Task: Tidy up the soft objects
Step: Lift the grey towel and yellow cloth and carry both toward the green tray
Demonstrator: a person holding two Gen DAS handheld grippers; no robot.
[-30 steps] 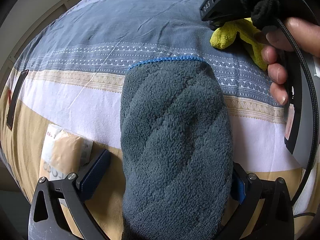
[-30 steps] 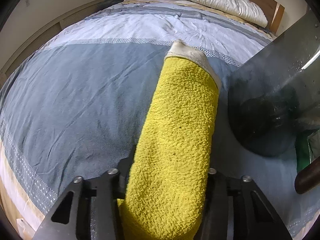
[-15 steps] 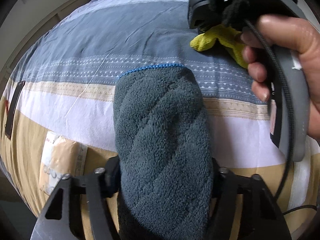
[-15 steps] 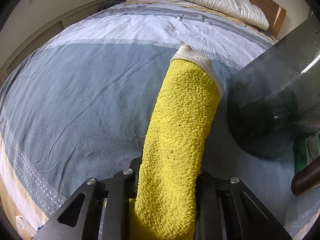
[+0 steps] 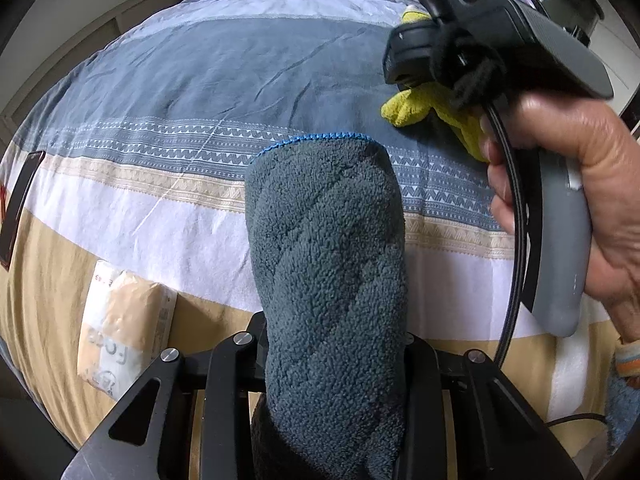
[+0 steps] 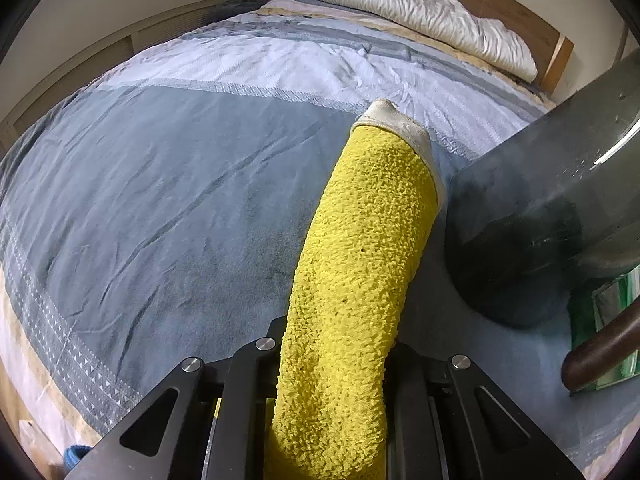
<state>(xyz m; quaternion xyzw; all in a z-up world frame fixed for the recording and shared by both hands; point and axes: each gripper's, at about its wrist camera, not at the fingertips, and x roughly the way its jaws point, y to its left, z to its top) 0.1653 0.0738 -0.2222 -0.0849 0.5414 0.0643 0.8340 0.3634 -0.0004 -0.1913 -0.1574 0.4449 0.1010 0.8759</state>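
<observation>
Left wrist: fluffy grey cloth [image 5: 332, 280], blue-stitched hem, rolled between fingers.

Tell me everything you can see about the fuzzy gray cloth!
The gray cloth is thick, fluffy fleece, dark blue-gray, with bright blue stitching along its far edge. It is bunched into a long roll that runs forward from the left gripper, whose black jaws have just been closing and now squeeze its near end. The striped bedspread lies beneath it.

- We count two rolled cloths: one grey fleece cloth [image 5: 328, 280] and one yellow towel [image 6: 360, 272].
- We see two grippers: left gripper [image 5: 332, 344] and right gripper [image 6: 336, 352].
- We find one pillow [image 6: 432, 16].
- One paper packet [image 5: 120, 328] lies on the bedspread [image 5: 200, 80].
</observation>
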